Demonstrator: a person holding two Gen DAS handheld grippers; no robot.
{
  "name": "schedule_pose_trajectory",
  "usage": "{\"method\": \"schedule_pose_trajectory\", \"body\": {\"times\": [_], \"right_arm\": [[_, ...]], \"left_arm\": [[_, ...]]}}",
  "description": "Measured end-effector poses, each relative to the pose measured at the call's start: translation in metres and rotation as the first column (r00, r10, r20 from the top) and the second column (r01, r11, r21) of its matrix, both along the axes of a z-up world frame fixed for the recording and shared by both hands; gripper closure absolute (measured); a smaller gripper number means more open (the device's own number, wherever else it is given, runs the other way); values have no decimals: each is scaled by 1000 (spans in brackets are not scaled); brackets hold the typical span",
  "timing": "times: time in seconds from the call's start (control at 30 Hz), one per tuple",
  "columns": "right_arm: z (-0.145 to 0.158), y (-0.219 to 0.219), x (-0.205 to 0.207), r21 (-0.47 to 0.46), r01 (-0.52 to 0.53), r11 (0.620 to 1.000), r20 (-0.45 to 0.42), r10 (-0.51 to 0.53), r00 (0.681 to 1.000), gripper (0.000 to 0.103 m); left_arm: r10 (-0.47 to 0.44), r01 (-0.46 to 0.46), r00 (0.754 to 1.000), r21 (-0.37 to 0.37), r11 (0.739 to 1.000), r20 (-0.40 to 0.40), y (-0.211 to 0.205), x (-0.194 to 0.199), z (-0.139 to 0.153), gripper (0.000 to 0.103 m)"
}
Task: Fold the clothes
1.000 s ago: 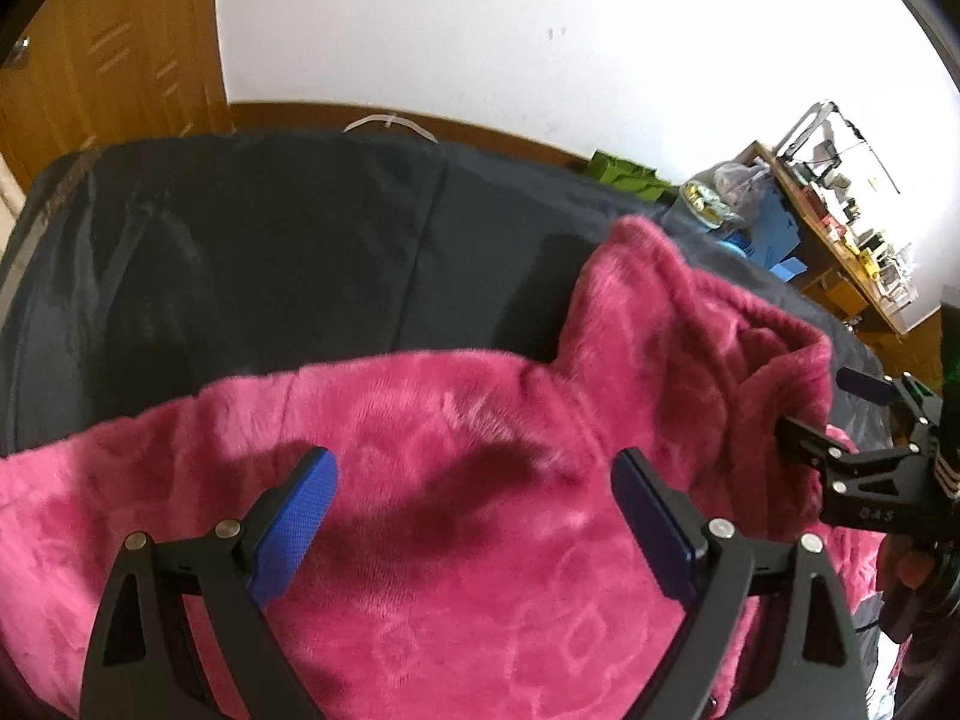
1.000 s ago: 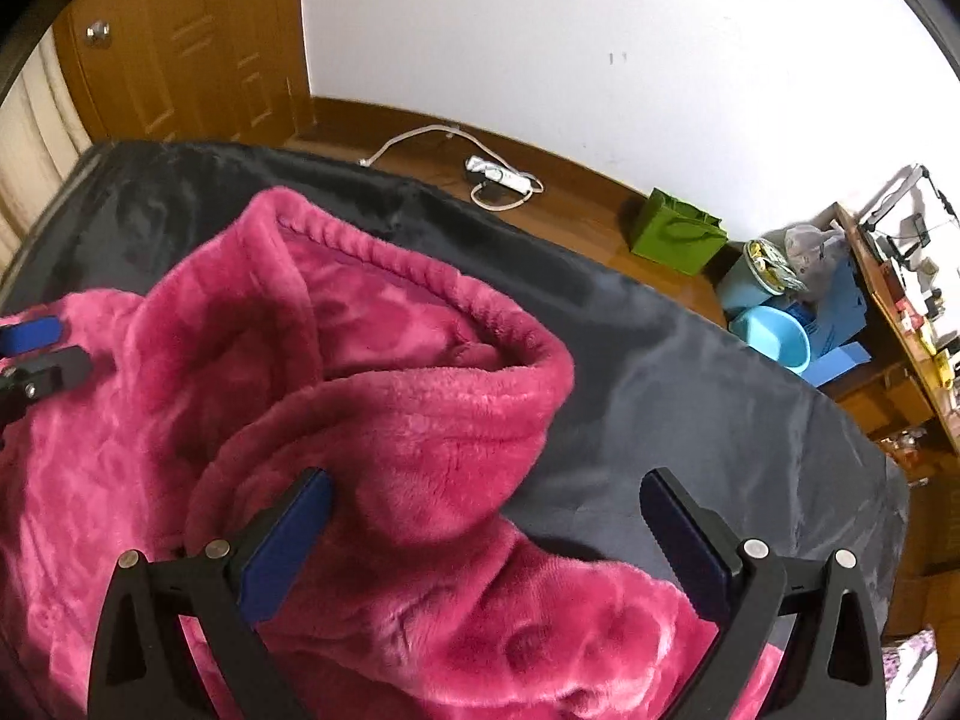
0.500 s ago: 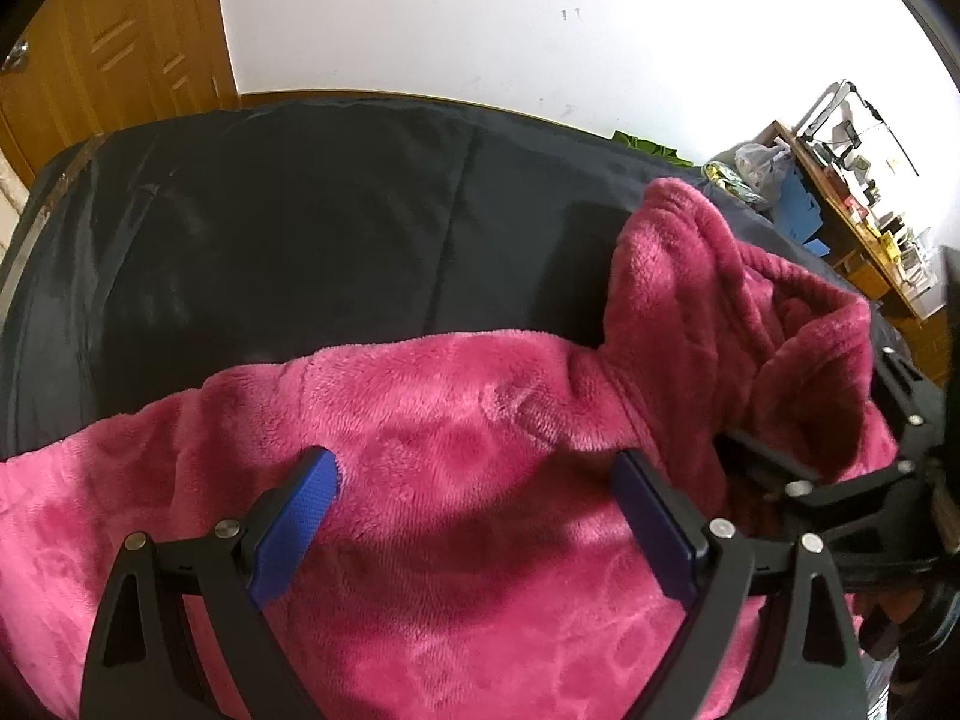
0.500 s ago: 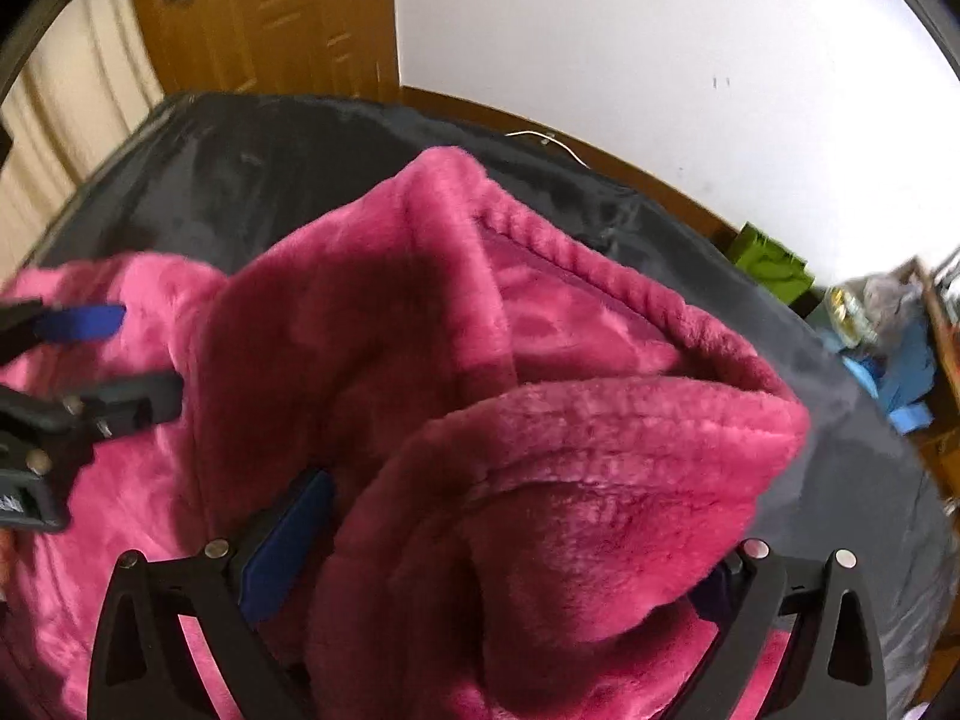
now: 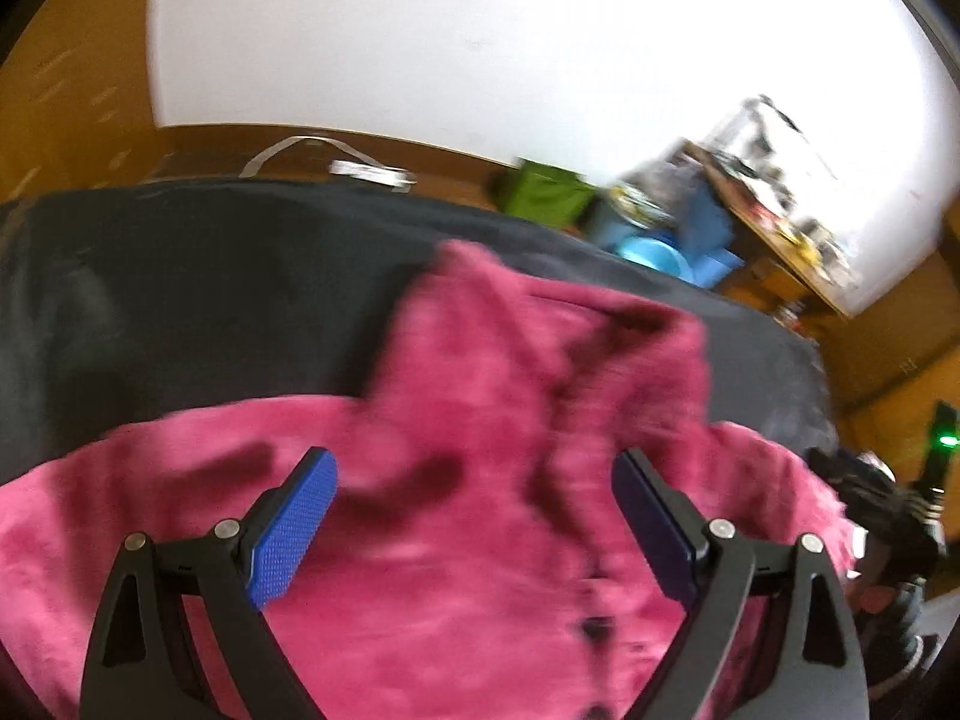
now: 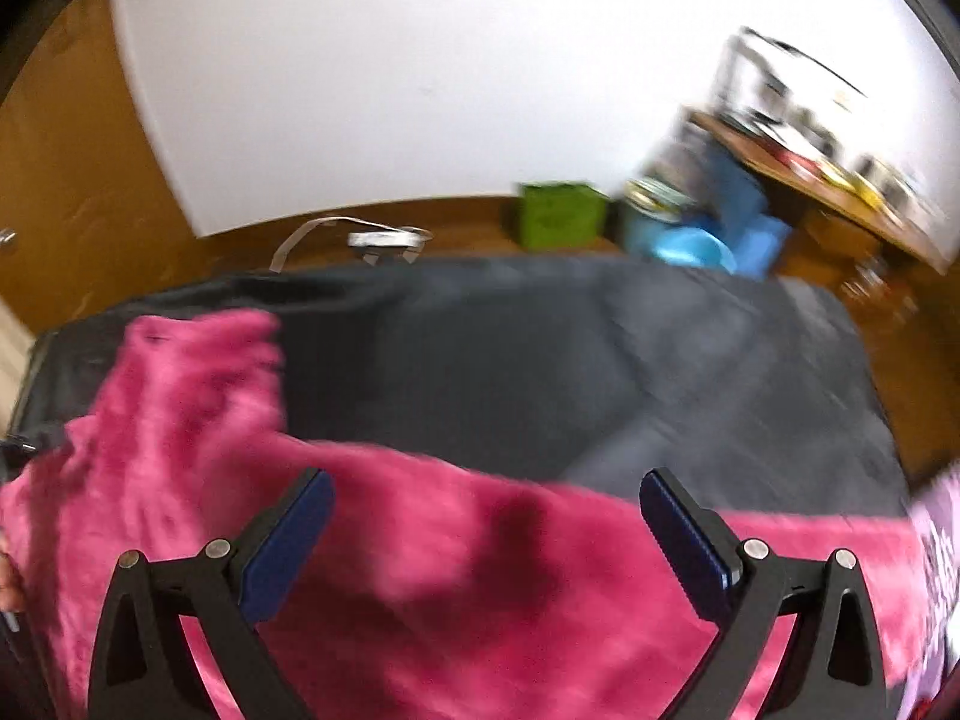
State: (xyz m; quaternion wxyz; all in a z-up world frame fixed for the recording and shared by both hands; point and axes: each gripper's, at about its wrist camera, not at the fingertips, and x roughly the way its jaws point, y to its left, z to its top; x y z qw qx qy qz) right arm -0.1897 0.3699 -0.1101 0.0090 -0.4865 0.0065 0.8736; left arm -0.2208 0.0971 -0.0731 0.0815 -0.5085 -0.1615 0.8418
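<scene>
Now my left gripper (image 5: 474,516) and right gripper (image 6: 486,528) gape wide, empty, over the pink garment (image 5: 480,570).
Only the left view shows the collar (image 5: 630,330), centre-right of frame.

I can read no text, label, brand or number in either wrist view; both are motion-blurred, and the clutter on the desk (image 6: 840,168) at upper right is too smeared to make out.
</scene>
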Motion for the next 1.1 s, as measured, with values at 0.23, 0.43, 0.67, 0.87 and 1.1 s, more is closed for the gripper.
{"method": "schedule_pose_trajectory", "body": {"times": [0.23, 0.43, 0.67, 0.87, 1.1], "right_arm": [[-34, 38, 9, 52, 60, 997, 93, -65, 994, 0], [-63, 52, -18, 126, 74, 989, 115, -89, 989, 0], [-65, 59, -48, 187, 116, 976, 71, -131, 989, 0], [-52, 54, -47, 165, 129, 978, 73, -143, 987, 0], [-33, -7, -36, 50, -45, 998, 40, 43, 998, 0]], "left_arm": [[-140, 140, 990, -80, 987, 12, 74, -18, -20, 8], [-123, 122, 992, -198, 973, 10, 97, -37, -41, 8], [-134, 119, 991, -369, 922, -16, 122, -48, -46, 0], [-131, 112, 991, -371, 922, -28, 116, -50, -44, 0], [-136, 111, 990, -369, 923, -40, 121, -43, -41, 0]]}}
